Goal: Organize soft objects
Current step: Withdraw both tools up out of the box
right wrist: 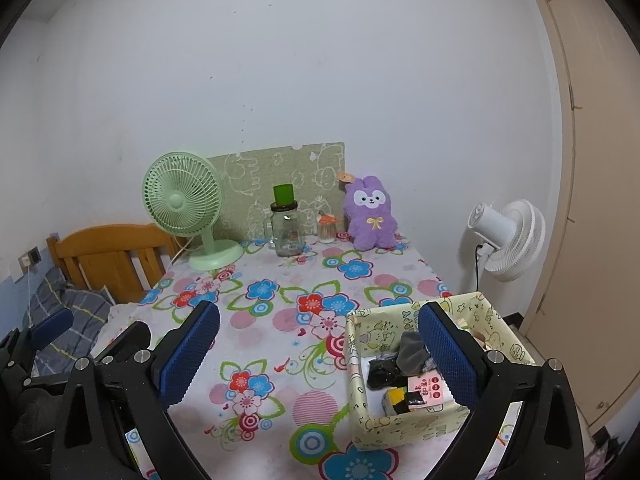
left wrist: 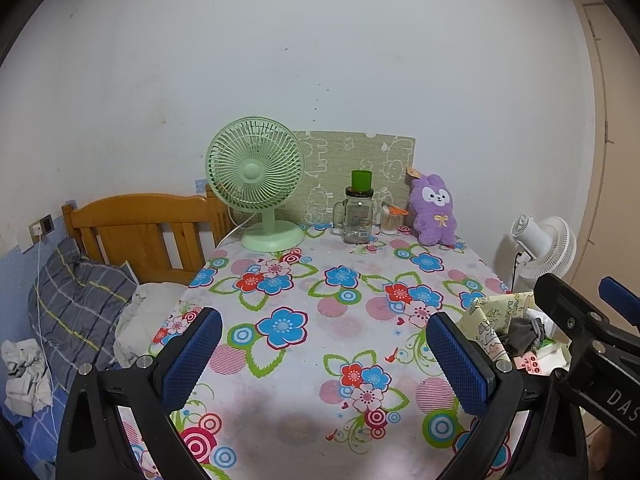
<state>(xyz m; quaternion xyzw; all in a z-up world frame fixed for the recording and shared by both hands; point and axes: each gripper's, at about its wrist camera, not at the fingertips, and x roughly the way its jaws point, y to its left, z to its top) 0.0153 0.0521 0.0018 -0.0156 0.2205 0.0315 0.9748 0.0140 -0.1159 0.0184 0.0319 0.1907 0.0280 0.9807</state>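
The table (right wrist: 280,344), under a flowered cloth, stands with its far edge against a white wall; a wooden bed frame (left wrist: 140,232) and a plaid pillow (left wrist: 80,304) lie off its left edge, and a white floor fan (right wrist: 508,240) stands off the right. Along the far edge stand a green fan (left wrist: 256,184), a patterned board (left wrist: 360,168), a glass jar (left wrist: 358,220) and, nearest the far right corner, the purple plush (right wrist: 370,216), upright, its long axis vertical, leaning back toward the wall. A printed box (right wrist: 400,428) sits at the near right edge, already holding a grey soft item and small oddments. The plush appears to be the remaining soft object: it lies well ahead of both tools and to the right, so the right gripper (right wrist: 320,360), which stands beside the box, is the nearer. Its fingers are spread wide with nothing between them. The left gripper (left wrist: 324,360) is likewise released and empty, over the near middle of the table.
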